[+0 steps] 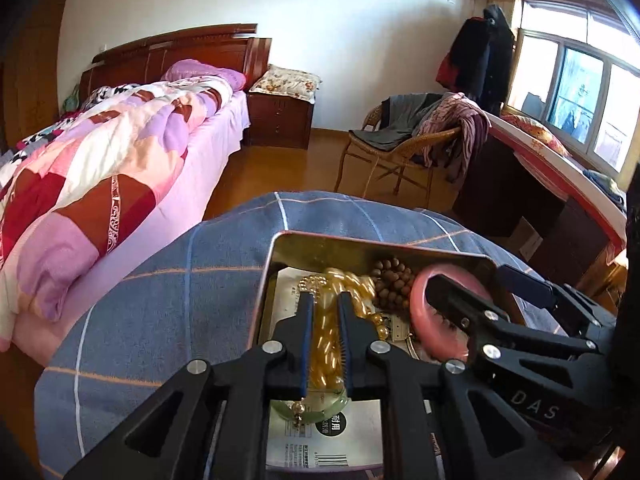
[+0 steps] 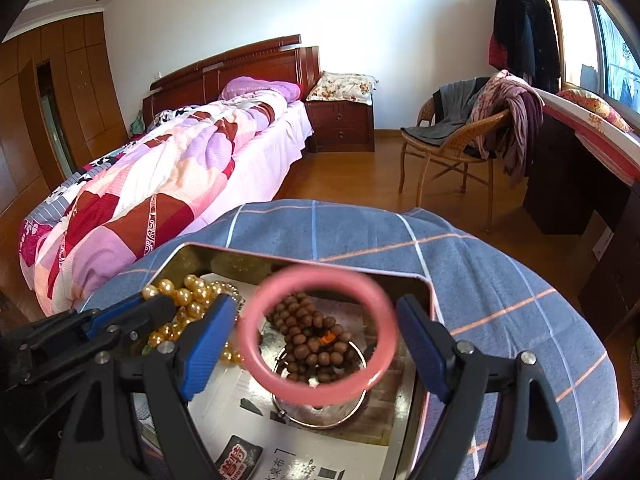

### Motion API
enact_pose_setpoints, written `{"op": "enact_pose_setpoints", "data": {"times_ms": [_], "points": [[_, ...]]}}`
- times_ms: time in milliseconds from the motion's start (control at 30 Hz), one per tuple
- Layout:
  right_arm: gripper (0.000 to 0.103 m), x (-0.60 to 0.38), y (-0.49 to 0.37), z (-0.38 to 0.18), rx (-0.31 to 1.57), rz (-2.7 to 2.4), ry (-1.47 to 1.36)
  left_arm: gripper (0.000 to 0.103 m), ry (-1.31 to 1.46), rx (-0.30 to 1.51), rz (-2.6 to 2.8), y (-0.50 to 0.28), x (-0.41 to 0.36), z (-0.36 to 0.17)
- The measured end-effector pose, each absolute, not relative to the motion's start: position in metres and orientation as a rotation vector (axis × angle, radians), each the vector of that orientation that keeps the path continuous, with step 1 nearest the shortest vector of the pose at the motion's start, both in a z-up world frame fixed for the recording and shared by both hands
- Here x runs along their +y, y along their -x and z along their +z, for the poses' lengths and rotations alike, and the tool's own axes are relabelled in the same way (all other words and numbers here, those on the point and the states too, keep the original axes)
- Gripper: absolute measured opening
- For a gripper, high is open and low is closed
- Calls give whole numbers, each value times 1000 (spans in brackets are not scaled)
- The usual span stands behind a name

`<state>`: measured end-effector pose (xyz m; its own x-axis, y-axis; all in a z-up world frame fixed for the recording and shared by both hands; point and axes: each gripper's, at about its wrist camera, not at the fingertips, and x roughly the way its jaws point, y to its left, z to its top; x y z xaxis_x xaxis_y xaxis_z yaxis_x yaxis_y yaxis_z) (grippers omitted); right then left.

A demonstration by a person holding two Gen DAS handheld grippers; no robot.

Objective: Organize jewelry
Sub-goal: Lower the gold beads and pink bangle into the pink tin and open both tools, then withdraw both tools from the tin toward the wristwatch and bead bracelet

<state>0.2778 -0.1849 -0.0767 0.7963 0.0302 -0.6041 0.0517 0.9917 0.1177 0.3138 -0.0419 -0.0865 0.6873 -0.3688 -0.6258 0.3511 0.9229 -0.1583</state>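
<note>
Jaws: left gripper (image 1: pixel 325 334) clenched on gold bead necklace (image 1: pixel 352 284) inside tin (image 2: pixel 426 292); right gripper (image 2: pixel 316 340) spread, pink bangle (image 2: pixel 318 334) upright between, apparently unpressed; right nearer

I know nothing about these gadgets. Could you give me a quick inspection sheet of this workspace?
Surface: table under a blue checked cloth.
Job's things: open tin holding gold beads, brown beads and a metal ring; pink bangle tilted above them.
Clutter: printed paper lining the tin.
Grippers: left gripper closed narrowly on the gold beads; right gripper wide, a finger on either side of the pink bangle, whether it grips is unclear.
Cables: nothing seen.
Surroundings: bed, chair draped with clothes, window.
</note>
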Motion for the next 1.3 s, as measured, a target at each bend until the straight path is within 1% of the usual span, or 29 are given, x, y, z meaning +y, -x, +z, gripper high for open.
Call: {"op": "enact_pose_setpoints", "data": {"times_ms": [67,100,133,167,200,233,267,367,567,867,1300], "points": [[91,-188,-276,-76,641,-8,-149,31,15,694,-364,-312,-40,-82],[94,-190,-276,-76,639,-6,-160,35,13,689,-351,-312,-38,-81],[98,-194,-275,-75,631,0,-184,43,15,683,-333,-310,-36,-79],[99,-196,-274,-74,625,5,-201,51,24,675,-314,-308,-33,-76],[101,-198,-272,-72,615,13,-223,55,36,667,-298,-307,-29,-74],[103,-199,-271,-71,607,18,-235,61,52,657,-282,-304,-25,-71],[103,-200,-270,-69,596,23,-247,66,62,653,-274,-302,-21,-70],[103,-196,-267,-66,604,27,-242,71,58,650,-269,-294,-17,-67],[103,-187,-250,-60,614,15,-222,74,7,630,-230,-268,-11,-65],[103,-174,-219,-64,656,-11,-145,79,17,663,-184,-229,10,-77],[103,-161,-175,-66,685,-10,-83,80,66,663,-129,-179,36,-81]]}}
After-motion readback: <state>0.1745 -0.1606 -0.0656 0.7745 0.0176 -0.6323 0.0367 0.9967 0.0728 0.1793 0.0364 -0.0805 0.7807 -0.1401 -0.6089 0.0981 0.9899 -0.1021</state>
